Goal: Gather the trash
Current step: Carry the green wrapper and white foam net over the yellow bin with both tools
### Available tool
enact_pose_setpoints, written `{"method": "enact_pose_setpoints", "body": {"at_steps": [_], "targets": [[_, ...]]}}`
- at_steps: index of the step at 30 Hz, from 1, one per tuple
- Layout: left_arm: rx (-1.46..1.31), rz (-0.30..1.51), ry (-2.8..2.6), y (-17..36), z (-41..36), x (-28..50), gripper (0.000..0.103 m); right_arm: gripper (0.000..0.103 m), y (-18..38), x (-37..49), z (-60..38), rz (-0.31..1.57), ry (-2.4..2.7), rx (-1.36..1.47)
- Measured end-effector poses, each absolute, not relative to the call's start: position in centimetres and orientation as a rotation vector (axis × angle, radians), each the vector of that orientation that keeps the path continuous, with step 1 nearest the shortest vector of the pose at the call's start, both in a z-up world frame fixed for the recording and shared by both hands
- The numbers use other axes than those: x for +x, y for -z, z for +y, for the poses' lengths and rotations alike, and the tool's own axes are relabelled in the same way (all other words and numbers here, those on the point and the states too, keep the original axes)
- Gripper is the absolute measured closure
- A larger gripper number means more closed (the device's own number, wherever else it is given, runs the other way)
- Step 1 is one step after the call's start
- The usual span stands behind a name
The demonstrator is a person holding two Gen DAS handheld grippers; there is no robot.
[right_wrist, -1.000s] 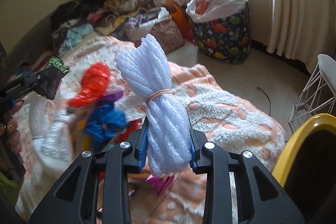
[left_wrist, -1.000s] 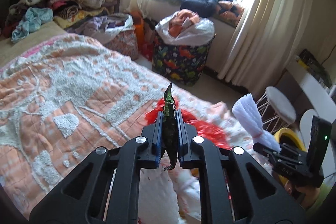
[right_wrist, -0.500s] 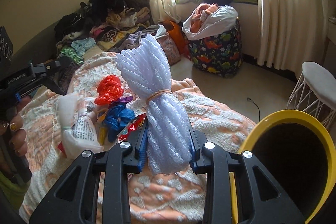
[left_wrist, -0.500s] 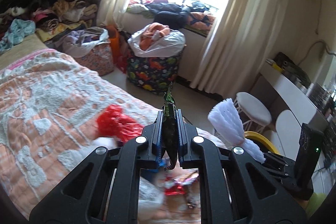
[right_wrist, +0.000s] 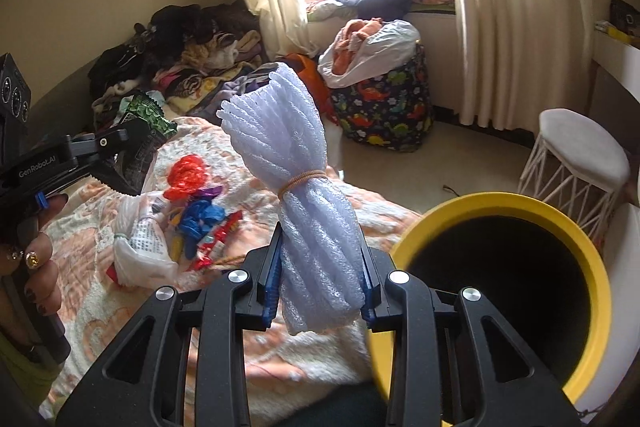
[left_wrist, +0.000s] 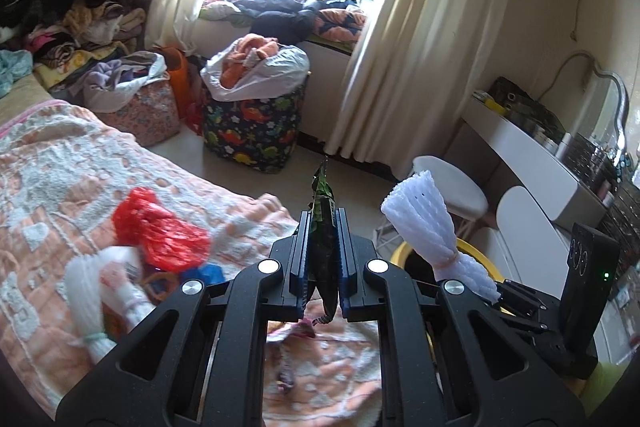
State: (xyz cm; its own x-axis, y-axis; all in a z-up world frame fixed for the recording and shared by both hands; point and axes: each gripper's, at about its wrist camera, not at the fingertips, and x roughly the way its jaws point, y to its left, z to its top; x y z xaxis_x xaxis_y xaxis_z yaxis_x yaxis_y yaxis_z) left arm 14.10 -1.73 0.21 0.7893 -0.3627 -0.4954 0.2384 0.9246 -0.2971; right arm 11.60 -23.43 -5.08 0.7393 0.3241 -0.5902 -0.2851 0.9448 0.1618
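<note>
The left gripper (left_wrist: 324,267) was clamped on a thin green foil snack wrapper (left_wrist: 323,227), which stood edge-on and upright between its blue pads above the near edge of the orange-and-white textured bedspread (left_wrist: 60,167). The right gripper (right_wrist: 318,283) was squeezed shut around a bundle of white foam netting tied with a tan rubber band (right_wrist: 296,163), holding it upright just left of the round yellow-rimmed bin with a dark inside (right_wrist: 500,203), whose mouth opened close at the right.

On the bedspread lay more loose litter near the left gripper: a crumpled red plastic bag (left_wrist: 156,231), a knotted white plastic bag with printing (right_wrist: 144,247), and blue and red wrappers (right_wrist: 204,223) just beside them.

Farther off, a dinosaur-print fabric hamper stuffed with clothes (left_wrist: 256,131) stood on the floor below the curtained window. A white round stool with a wire base (right_wrist: 580,159) stood at the right, beyond the bin.
</note>
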Motion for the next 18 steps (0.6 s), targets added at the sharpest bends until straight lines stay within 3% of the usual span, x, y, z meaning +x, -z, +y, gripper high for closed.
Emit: {"method": "enact_pose_setpoints", "body": {"at_steps": [18], "targets": [[-0.141, 0.639, 0.467, 1.3, -11.3, 15.1, 0.096, 0.073, 6.9, 10.5, -31.1, 0.694, -0.18, 0.152]]}}
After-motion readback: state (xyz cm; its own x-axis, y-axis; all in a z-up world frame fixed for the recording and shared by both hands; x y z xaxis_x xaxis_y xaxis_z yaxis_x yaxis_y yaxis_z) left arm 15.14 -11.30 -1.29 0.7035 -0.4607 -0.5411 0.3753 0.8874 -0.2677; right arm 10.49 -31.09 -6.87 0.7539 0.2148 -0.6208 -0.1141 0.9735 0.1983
